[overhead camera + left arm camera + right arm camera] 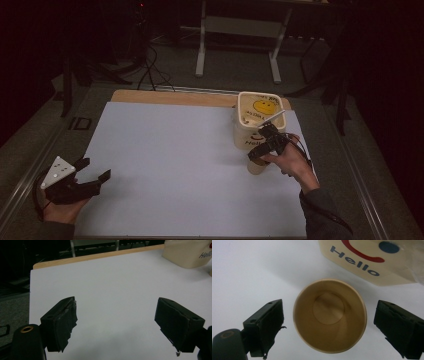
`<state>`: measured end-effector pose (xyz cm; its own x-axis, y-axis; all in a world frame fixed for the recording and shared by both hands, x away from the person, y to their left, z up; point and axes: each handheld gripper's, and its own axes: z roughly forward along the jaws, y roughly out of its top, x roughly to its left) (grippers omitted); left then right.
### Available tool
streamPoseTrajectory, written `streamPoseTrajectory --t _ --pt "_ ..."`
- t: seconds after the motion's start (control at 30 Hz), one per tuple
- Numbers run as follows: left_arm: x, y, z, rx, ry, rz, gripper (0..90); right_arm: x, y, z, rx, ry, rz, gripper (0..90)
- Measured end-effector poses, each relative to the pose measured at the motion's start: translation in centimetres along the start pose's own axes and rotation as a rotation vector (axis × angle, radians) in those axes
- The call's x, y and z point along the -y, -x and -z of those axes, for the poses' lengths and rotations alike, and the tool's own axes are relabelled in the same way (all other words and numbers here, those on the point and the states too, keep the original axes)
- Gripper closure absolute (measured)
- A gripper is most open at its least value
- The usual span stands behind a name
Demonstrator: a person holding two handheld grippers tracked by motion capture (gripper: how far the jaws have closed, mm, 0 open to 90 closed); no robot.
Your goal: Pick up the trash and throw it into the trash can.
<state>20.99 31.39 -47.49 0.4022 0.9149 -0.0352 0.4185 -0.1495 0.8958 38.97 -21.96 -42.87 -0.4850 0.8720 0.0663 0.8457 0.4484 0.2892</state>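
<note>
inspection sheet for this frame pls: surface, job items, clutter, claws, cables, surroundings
Surface: white sheet over a wooden tabletop, whose far edge shows bare.
Job's things: tan paper cup, upright and empty; cream square bucket printed "Hello" with a smiley, just behind the cup.
Clutter: nothing seen on the sheet.
Grippers: left claw open, low at the near left corner, nothing between its jaws. Right claw open, above the cup, one jaw on each side of it, not touching.
Cables: black cables on the floor beyond the table.
Surroundings: dark room; white frame legs behind the table.
</note>
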Motion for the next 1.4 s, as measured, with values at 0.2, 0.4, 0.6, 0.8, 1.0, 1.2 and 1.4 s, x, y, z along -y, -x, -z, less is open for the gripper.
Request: streamPoseTrajectory --t 0.2,0.4,0.6,0.8,1.0,1.2,1.4 --pt "0.0 0.0 0.0 0.001 -0.001 0.002 18.1 0.0 -0.1 -0.5 0.003 -0.015 0.004 8.6" --pt "0.0 0.0 0.0 0.000 -0.001 0.002 18.1 0.0 -0.3 -0.8 0.012 -0.039 0.020 8.7" --pt "0.0 0.0 0.0 0.000 0.000 0.003 18.1 -0.2 -0.5 -1.1 0.023 -0.060 0.029 8.8" --pt "0.0 -0.1 0.0 0.000 0.000 0.002 18.2 -0.3 -0.7 -1.4 0.045 -0.073 0.041 9.3" --pt "0.0 -0.1 0.0 0.000 -0.001 0.002 18.2 -0.4 -0.7 -1.7 0.057 -0.080 0.029 16.2" --pt "0.0 -0.1 0.0 0.000 -0.001 0.002 18.3 -0.4 -0.7 -1.8 0.061 -0.091 0.030 17.7" --pt "0.0 -0.1 0.1 0.000 0.000 0.002 18.4 -0.6 -0.7 -1.5 0.057 -0.106 0.031 20.0"
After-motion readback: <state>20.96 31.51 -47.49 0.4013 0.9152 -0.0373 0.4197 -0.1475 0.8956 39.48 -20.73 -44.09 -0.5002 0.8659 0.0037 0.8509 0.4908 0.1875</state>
